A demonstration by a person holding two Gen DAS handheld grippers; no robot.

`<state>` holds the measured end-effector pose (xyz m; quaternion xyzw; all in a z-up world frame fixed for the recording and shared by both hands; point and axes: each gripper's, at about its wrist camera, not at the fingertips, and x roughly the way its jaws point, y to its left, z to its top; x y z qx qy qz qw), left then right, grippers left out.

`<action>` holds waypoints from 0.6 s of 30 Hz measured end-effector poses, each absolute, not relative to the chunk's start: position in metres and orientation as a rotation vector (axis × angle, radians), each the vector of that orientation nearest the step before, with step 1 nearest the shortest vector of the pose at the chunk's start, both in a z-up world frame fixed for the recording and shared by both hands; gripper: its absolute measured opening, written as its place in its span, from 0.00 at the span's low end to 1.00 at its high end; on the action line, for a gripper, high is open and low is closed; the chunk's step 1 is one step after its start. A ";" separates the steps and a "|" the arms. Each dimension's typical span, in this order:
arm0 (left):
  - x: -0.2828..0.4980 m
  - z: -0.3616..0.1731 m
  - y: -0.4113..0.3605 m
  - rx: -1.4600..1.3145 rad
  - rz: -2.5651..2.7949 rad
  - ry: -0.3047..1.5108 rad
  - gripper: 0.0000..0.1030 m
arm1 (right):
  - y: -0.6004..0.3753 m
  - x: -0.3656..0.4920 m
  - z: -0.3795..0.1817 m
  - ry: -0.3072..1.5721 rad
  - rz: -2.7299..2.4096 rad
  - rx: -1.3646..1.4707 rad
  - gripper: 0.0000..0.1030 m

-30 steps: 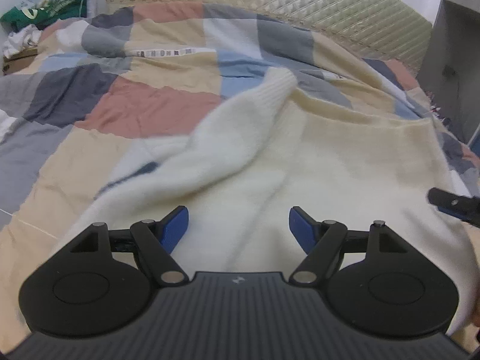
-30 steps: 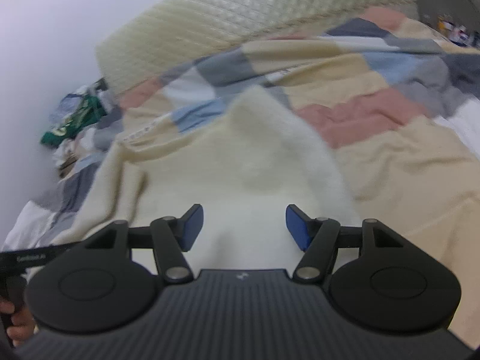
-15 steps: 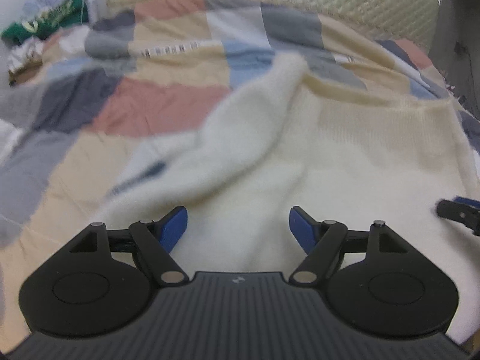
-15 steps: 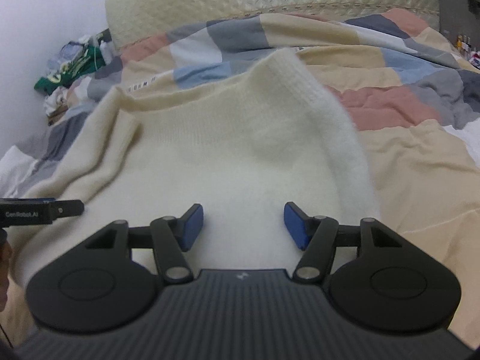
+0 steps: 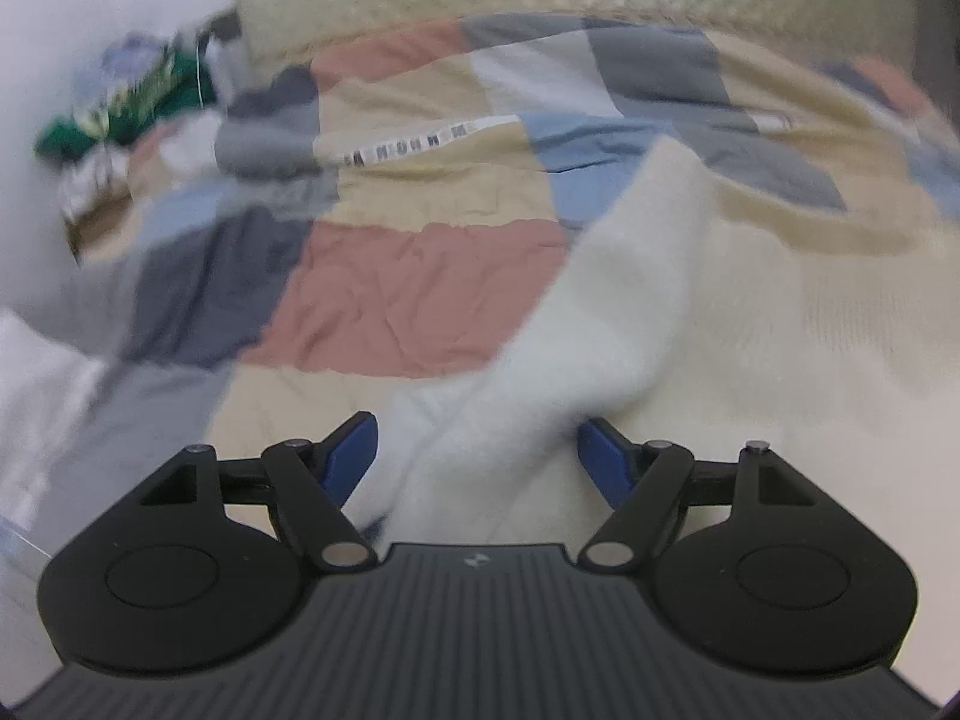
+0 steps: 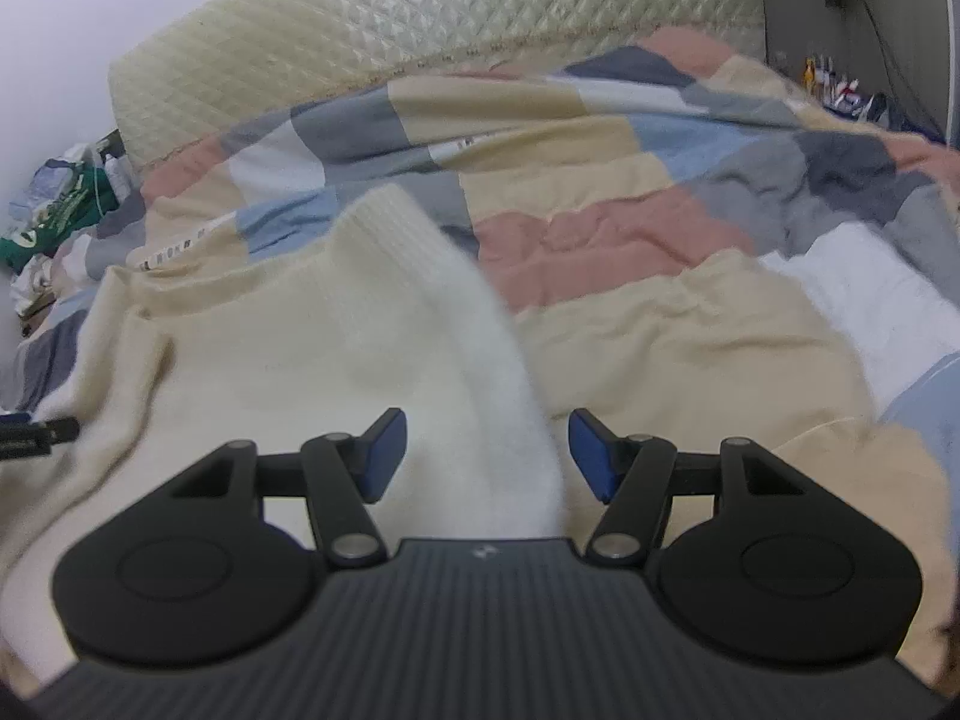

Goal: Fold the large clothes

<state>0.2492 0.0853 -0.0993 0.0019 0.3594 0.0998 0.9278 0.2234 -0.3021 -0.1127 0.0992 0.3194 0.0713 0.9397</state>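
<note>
Left gripper (image 5: pixel 477 450): jaws apart, straddling a fuzzy fold of the cream sweater (image 5: pixel 600 312), pads not pressing.
Right gripper (image 6: pixel 486 447): jaws apart, astride the sweater's white sleeve (image 6: pixel 474 354), nothing clamped.
Sweater place: spread over the patchwork quilt (image 6: pixel 600 228), centre and lower left of the right wrist frame, right half of the left wrist frame.
Handling: soft, limp, light knit; likely to sag and drag rather than slide; fluffy pile may slip from a shallow pinch.
Hold point: probably the thick folded edge by each gripper, taken deep.
Left view only: blurred; salmon quilt patch beside the fold, lower centre.
Right view only: ribbed cuff (image 6: pixel 384 222) upper centre, quilted headboard (image 6: pixel 420 18) sharp at top, clutter (image 6: pixel 840 84) far right.
Both views: clothes pile (image 5: pixel 126 102), upper left.
</note>
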 end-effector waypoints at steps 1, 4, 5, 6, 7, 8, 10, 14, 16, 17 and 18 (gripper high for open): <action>0.251 -0.102 0.089 -0.024 0.190 0.743 0.70 | -0.302 0.228 -0.116 0.663 0.153 0.211 0.60; 0.255 -0.109 0.090 -0.059 0.140 0.753 0.49 | -0.302 0.237 -0.122 0.679 0.168 0.237 0.60; 0.256 -0.109 0.090 -0.067 0.124 0.747 0.33 | -0.303 0.239 -0.123 0.680 0.169 0.244 0.54; 0.256 -0.108 0.090 -0.085 0.104 0.737 0.25 | -0.303 0.240 -0.123 0.682 0.165 0.248 0.41; 0.255 -0.105 0.092 -0.112 0.094 0.722 0.17 | -0.305 0.241 -0.123 0.680 0.169 0.258 0.34; 0.254 -0.102 0.094 -0.138 0.091 0.704 0.12 | -0.306 0.241 -0.123 0.678 0.178 0.271 0.22; 0.250 -0.093 0.102 -0.198 0.092 0.666 0.10 | -0.309 0.240 -0.118 0.667 0.178 0.286 0.13; 0.238 -0.077 0.121 -0.324 0.082 0.594 0.09 | -0.317 0.231 -0.098 0.596 0.186 0.313 0.11; 0.232 -0.072 0.129 -0.375 0.085 0.571 0.09 | -0.321 0.228 -0.094 0.572 0.183 0.320 0.11; 0.231 -0.071 0.133 -0.390 0.091 0.563 0.09 | -0.322 0.229 -0.094 0.567 0.179 0.313 0.11; 0.232 -0.072 0.136 -0.396 0.100 0.566 0.09 | -0.321 0.231 -0.097 0.576 0.171 0.307 0.11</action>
